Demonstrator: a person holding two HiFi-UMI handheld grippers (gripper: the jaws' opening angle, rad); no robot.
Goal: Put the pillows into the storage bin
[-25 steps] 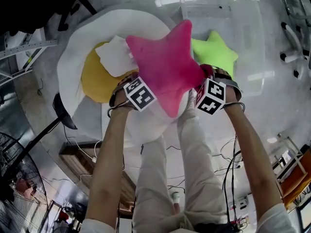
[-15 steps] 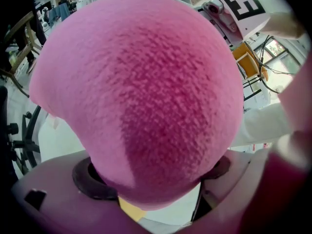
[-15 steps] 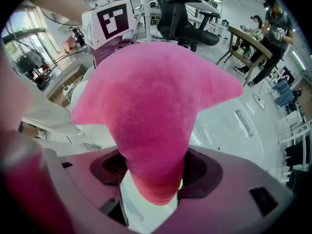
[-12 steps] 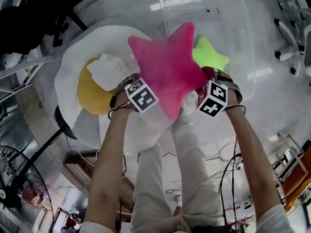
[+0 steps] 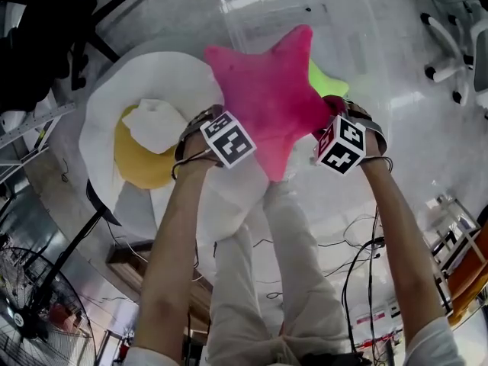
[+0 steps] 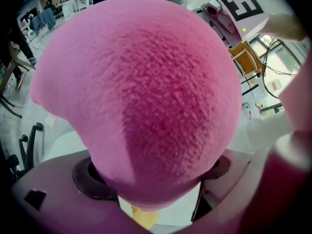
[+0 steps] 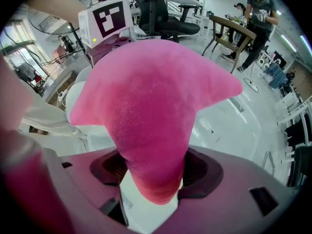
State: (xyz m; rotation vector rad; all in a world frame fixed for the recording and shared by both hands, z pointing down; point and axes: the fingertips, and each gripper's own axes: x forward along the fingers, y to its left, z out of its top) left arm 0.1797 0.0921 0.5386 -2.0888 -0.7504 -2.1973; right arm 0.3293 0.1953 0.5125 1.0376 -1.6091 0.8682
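Legs (image 5: 282,265) in pale trousers stood nearest, with cables (image 5: 358,231) strewn over the floor beside them. Just ahead, the left gripper (image 6: 153,174) and the right gripper (image 7: 156,172) each had both jaws clamped on a point of the pink star pillow (image 5: 267,97), one at either side, holding it clear of the floor. To its left lay the fried-egg pillow (image 5: 152,75), its yellow yolk (image 5: 137,158) partly covered by a white scrap (image 5: 152,117); the left gripper's marker cube showed over its white edge. Beyond the pink star stood the clear storage bin (image 5: 358,29), with the green star pillow (image 5: 324,82) inside it, mostly hidden behind the pink star's right arm.

Set against a second earlier, the pink star had travelled forward: its upper point reached over the bin's near edge and covered far more of the green pillow, while both grips looked unchanged.

The far half of the bin lay bare, with open room above it. A black chair (image 5: 46,29) stood to the left and a white chair base (image 5: 450,44) to the right, both well apart from the bin
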